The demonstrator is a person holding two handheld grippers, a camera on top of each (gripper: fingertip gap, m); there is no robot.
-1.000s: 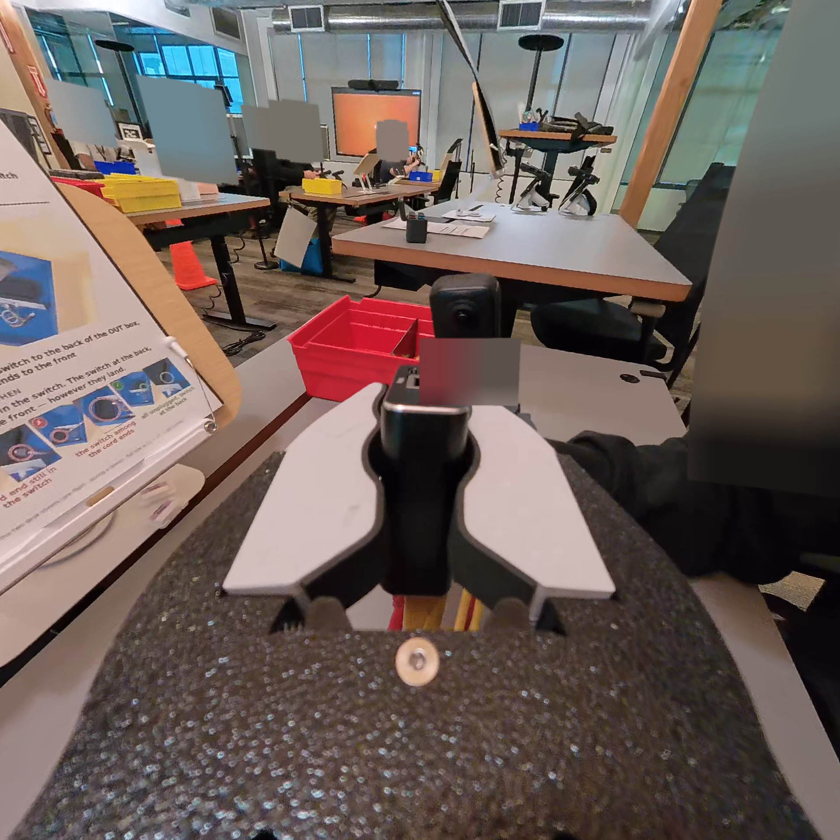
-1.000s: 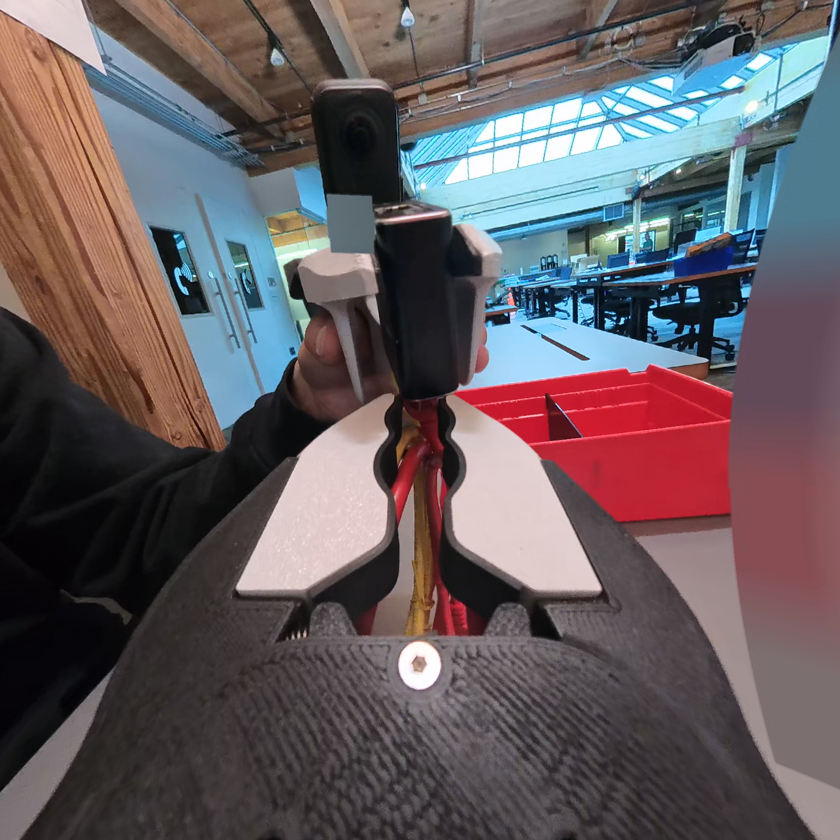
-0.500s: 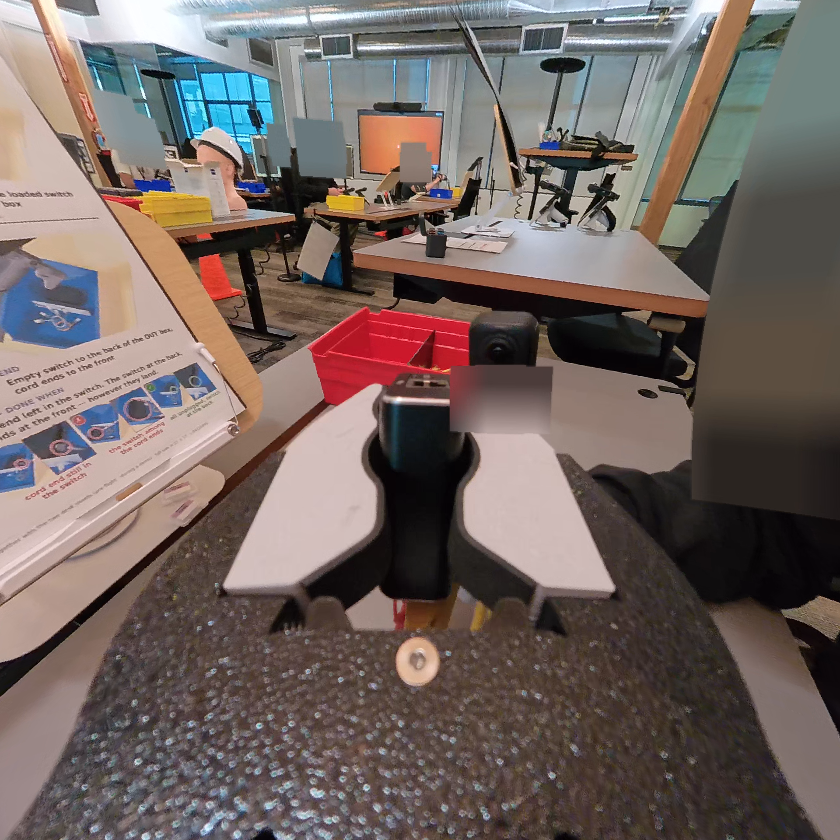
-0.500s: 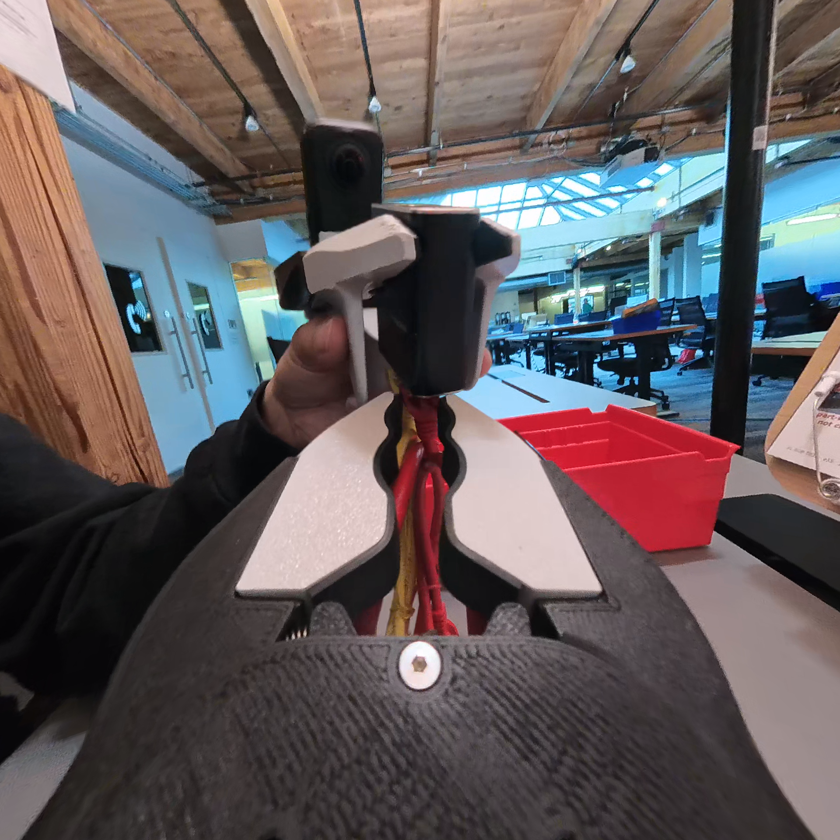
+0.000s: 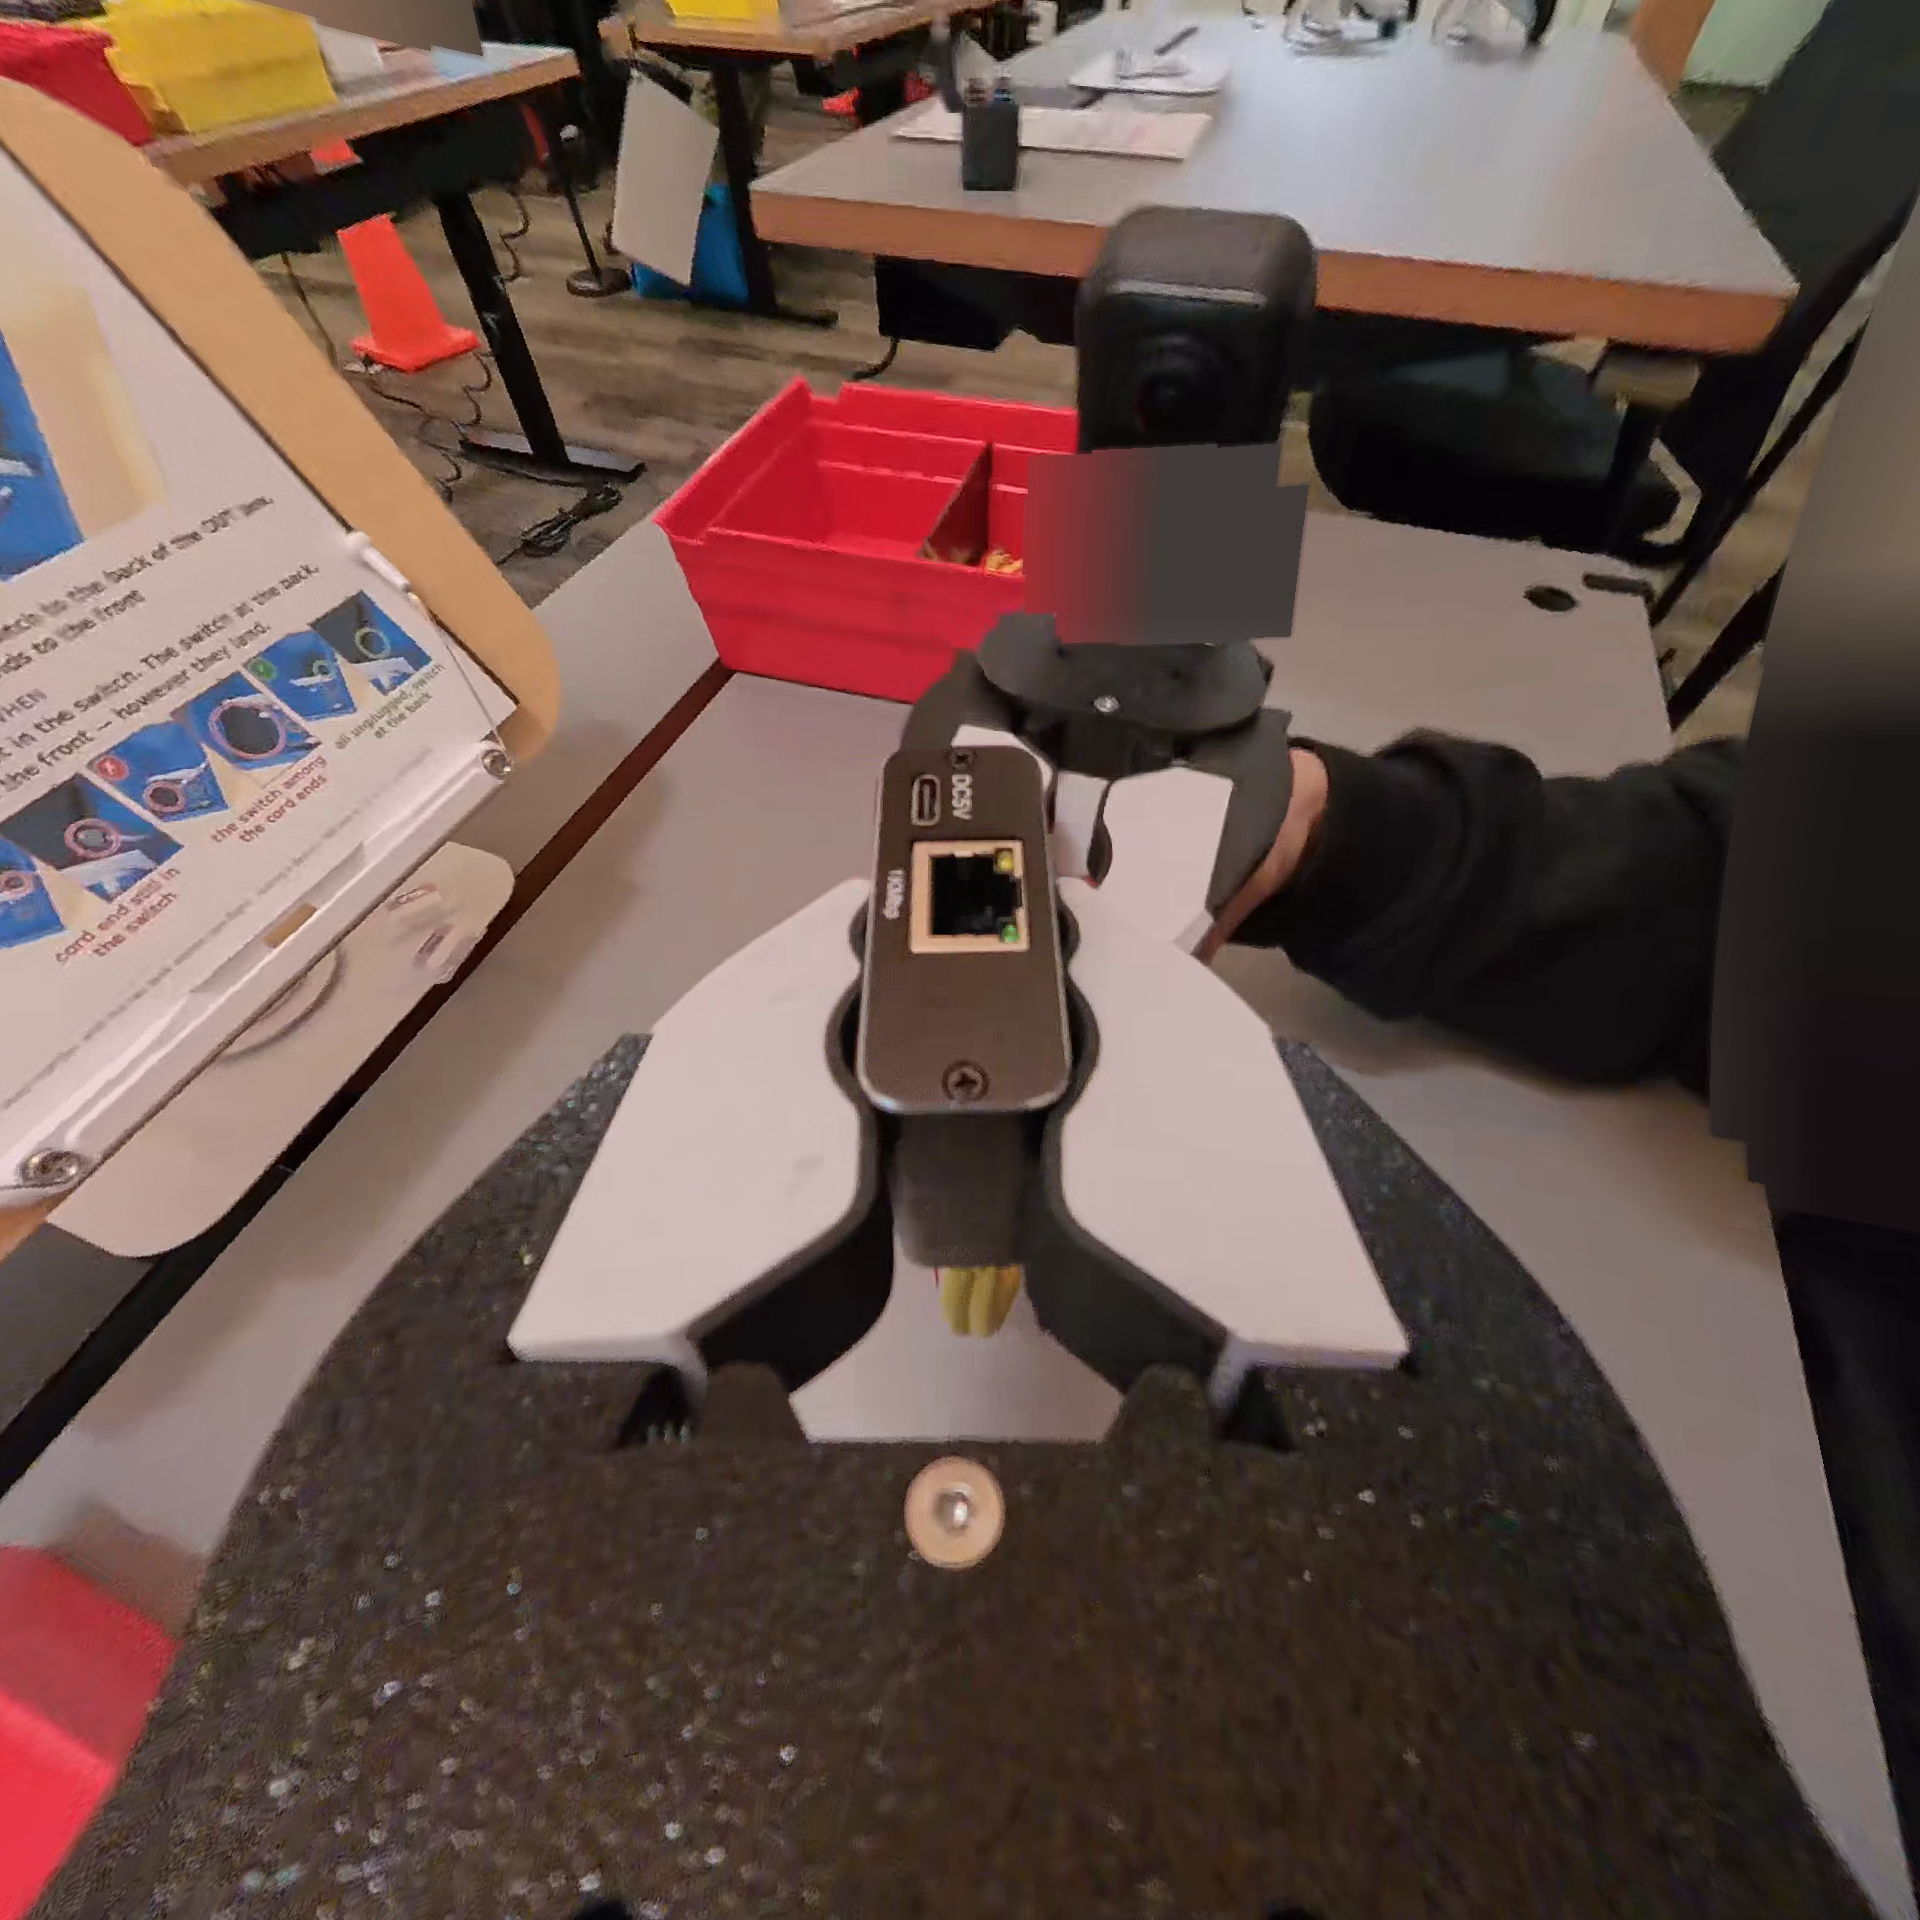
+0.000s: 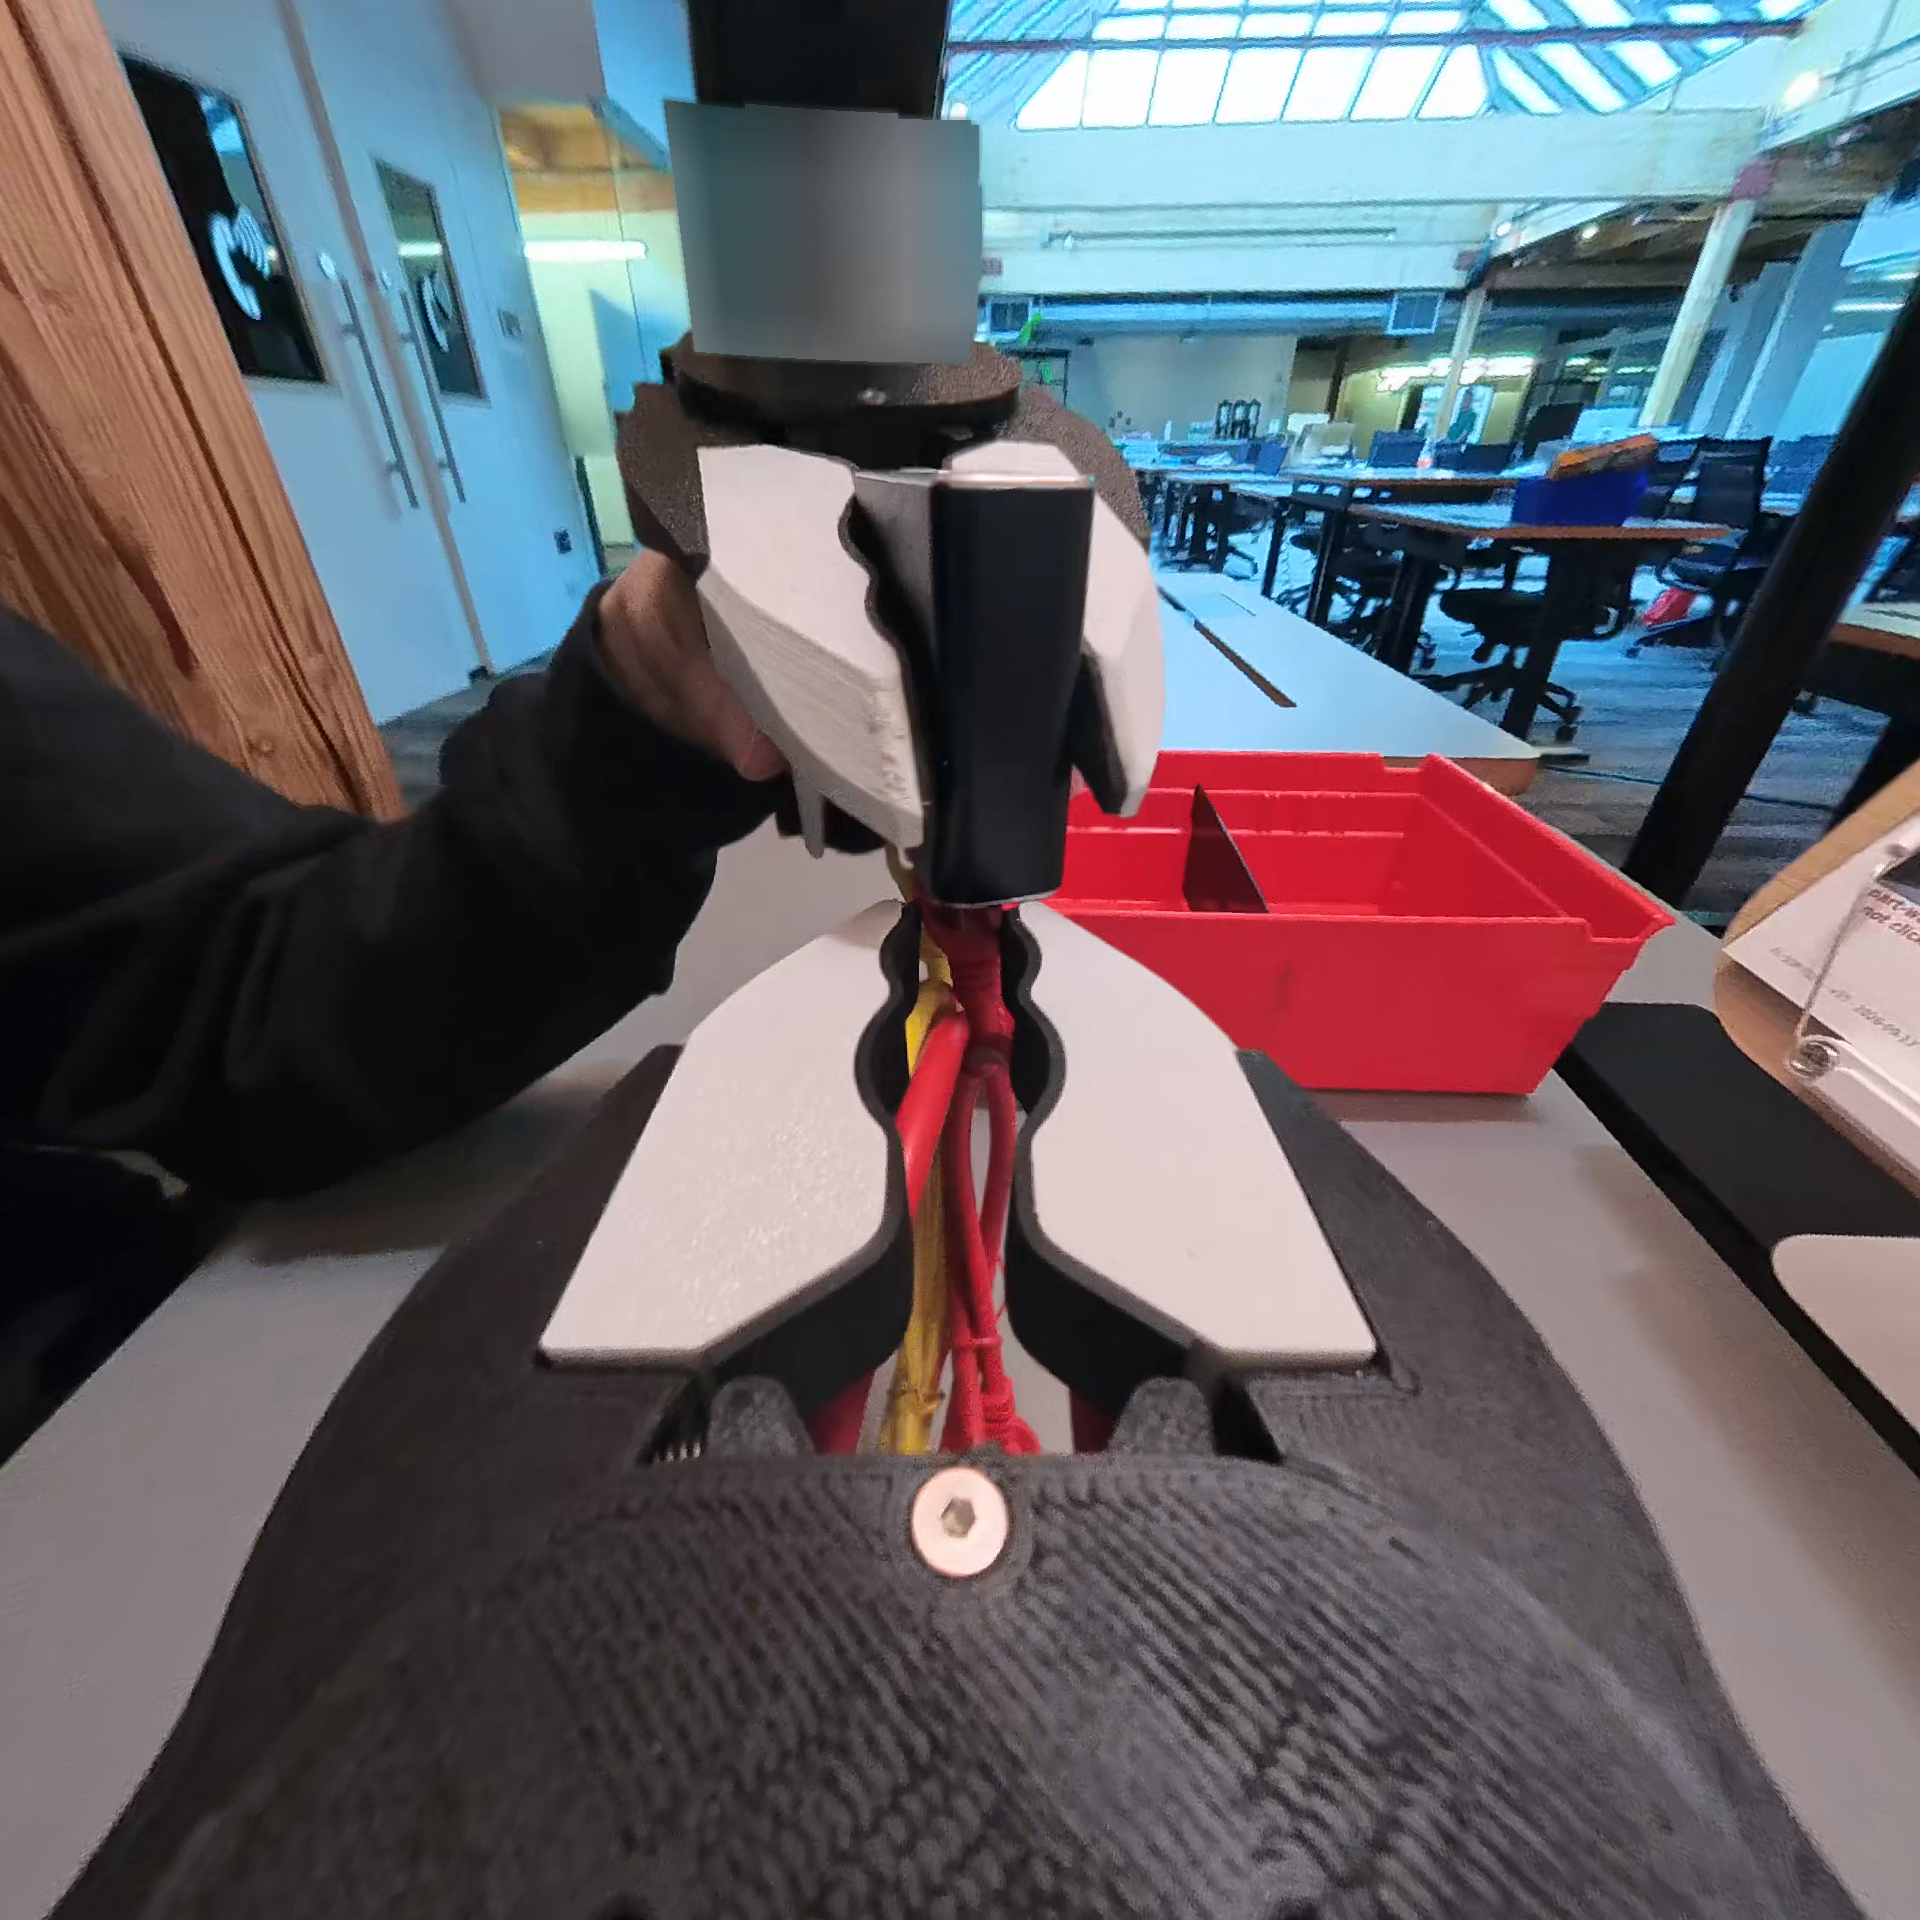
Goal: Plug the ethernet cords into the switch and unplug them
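The left tongs point(image 5: 961, 997) have tipped down since a second ago, so the switch point(image 5: 966, 935), a dark, smooth metal bar clamped between their matte grey plates, now shows its end port. The right tongs point(image 6: 961, 966) are nearly closed around red and yellow ethernet cords point(image 6: 971, 1122) just beneath the switch. Beyond the switch on the grey counter point(image 5: 727, 810) sits a glossy red plastic bin point(image 5: 831, 561).

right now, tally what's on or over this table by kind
grippers: 2, left gripper and right gripper
switch: 1
cord bundle: 1, red and yellow
red divided bin: 1
instruction board: 1
total: 6
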